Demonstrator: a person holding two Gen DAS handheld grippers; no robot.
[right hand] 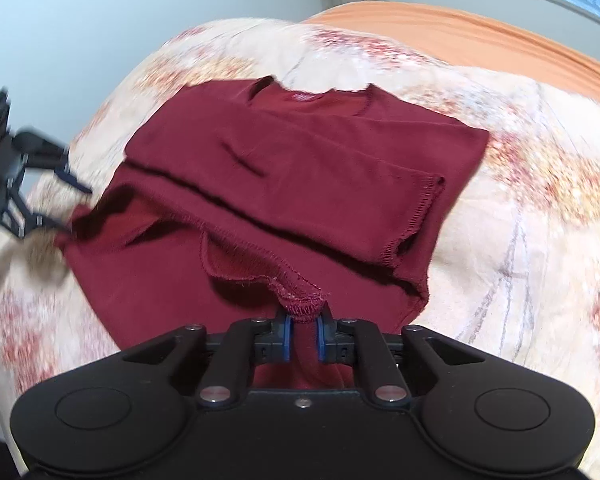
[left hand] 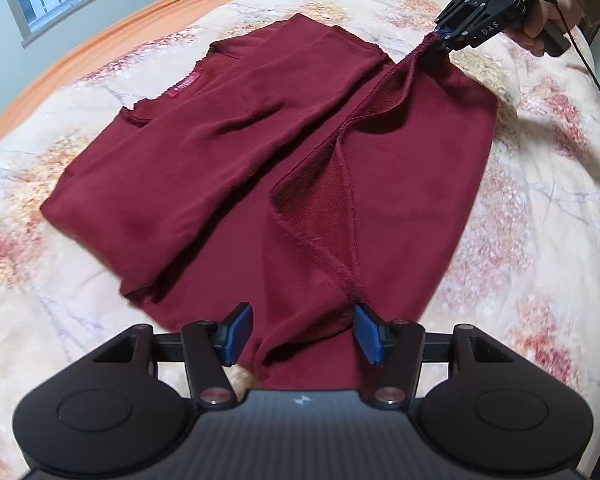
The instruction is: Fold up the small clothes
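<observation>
Dark red top (left hand: 228, 148) lying partly folded on a floral bedspread (left hand: 540, 200).

Soft, light, floppy knit, best held at hems and corners. Right gripper (right hand: 303, 334) is clamped on a bunched hem; left gripper (left hand: 300, 334) stands about half open over another hem corner, gripping nothing. A red neck label (left hand: 184, 85) is unreadable; "DAS" is printed on the right gripper.

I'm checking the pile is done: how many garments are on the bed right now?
1: a dark red top spread across the floral bedspread, one edge pinched by the right hand-held gripper. Anything beyond the camera views stays unseen.
</observation>
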